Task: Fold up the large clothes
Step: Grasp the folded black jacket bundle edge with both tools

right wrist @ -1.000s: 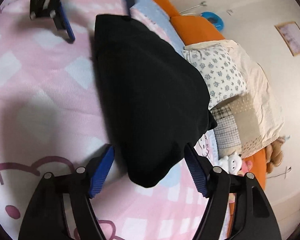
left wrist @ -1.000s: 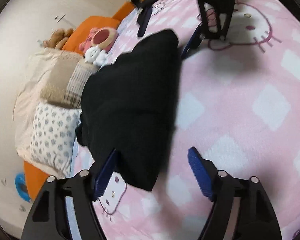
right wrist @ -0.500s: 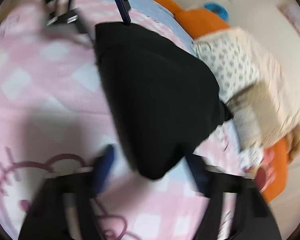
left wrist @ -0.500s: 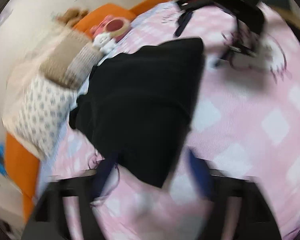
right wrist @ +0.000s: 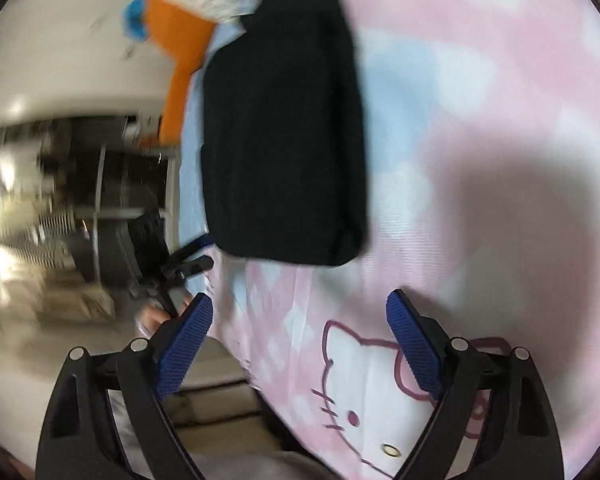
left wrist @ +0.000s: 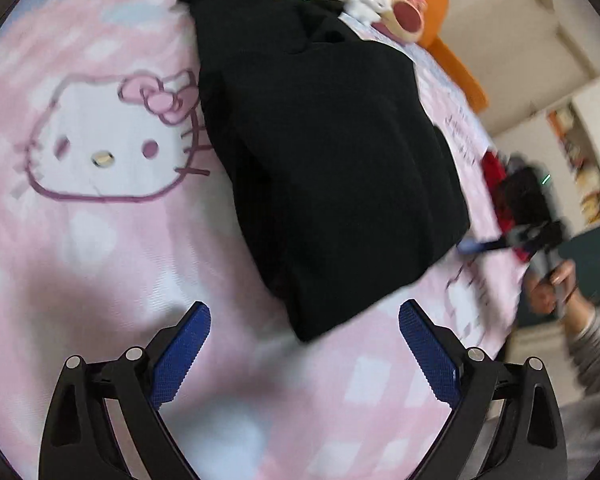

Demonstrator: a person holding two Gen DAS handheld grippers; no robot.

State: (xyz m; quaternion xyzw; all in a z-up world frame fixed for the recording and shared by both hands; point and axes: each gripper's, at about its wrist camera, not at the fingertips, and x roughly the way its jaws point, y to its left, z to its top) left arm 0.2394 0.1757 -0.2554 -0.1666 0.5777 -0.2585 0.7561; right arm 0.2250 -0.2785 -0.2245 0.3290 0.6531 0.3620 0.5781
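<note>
A folded black garment [left wrist: 324, 152] lies on the pink Hello Kitty bed sheet [left wrist: 100, 264]. My left gripper [left wrist: 304, 344] is open and empty, just short of the garment's near corner. In the right wrist view the same garment [right wrist: 284, 132] lies ahead, and my right gripper [right wrist: 300, 332] is open and empty, a little back from its near edge. The other gripper shows small and blurred at the bed's edge in each view, at the right in the left wrist view [left wrist: 512, 240] and at the left in the right wrist view [right wrist: 168, 268].
Pillows and plush toys [left wrist: 384, 4] lie at the head of the bed against an orange headboard [left wrist: 448, 52]. The bed edge drops to the floor [right wrist: 80, 300] at the left in the right wrist view. A red and black pile [left wrist: 512, 192] sits by the bed's far edge.
Both grippers have drawn back from the garment's ends and swung round, so each view now shows the garment from a different side. The garment lies folded where it was.
</note>
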